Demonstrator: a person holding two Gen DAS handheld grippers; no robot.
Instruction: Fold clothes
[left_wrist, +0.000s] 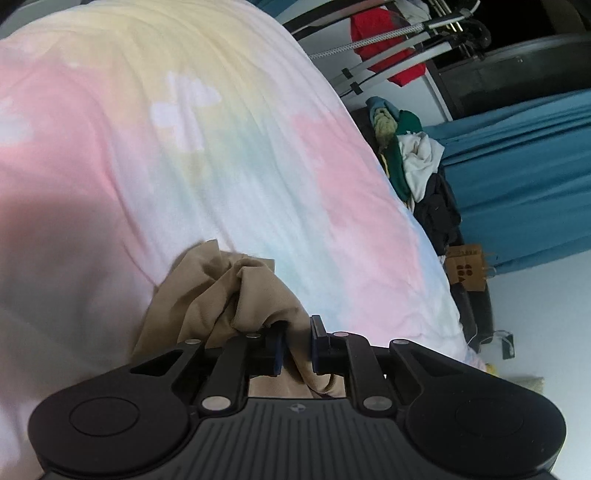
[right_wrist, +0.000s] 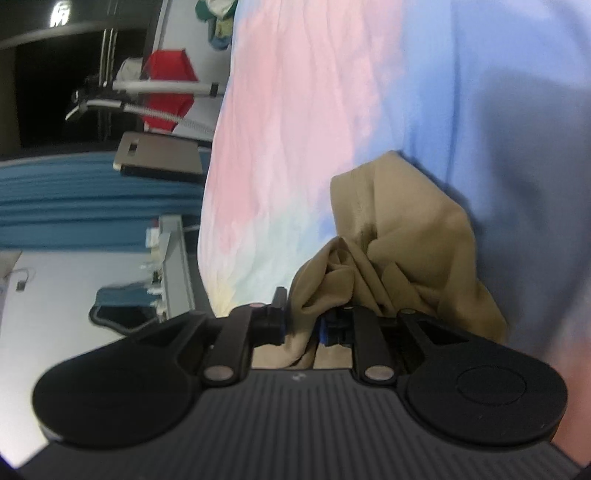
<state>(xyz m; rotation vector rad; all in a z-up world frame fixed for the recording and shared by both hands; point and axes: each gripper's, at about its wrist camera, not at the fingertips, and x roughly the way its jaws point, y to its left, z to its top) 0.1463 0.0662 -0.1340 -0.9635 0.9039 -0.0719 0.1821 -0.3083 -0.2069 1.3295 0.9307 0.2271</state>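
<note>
pastel tie-dye bedspread (left_wrist: 229, 155) is spread wide | clothes pile (left_wrist: 413, 162) at 2 o'clock | tan garment (left_wrist: 236, 291) is pinched by left gripper (left_wrist: 295, 345) and right gripper (right_wrist: 303, 317) | garment's shape is hidden by bunching

pastel bedspread (left_wrist: 258, 155), blue curtain (left_wrist: 524, 184), red cloth (left_wrist: 384, 44) on a rack, cardboard box (left_wrist: 466, 271) nearby

We saw a tan garment (left_wrist: 236, 295) of soft matt cloth, a pastel fleecy blanket (left_wrist: 221, 147), matt black plastic grippers (left_wrist: 295, 347).
</note>
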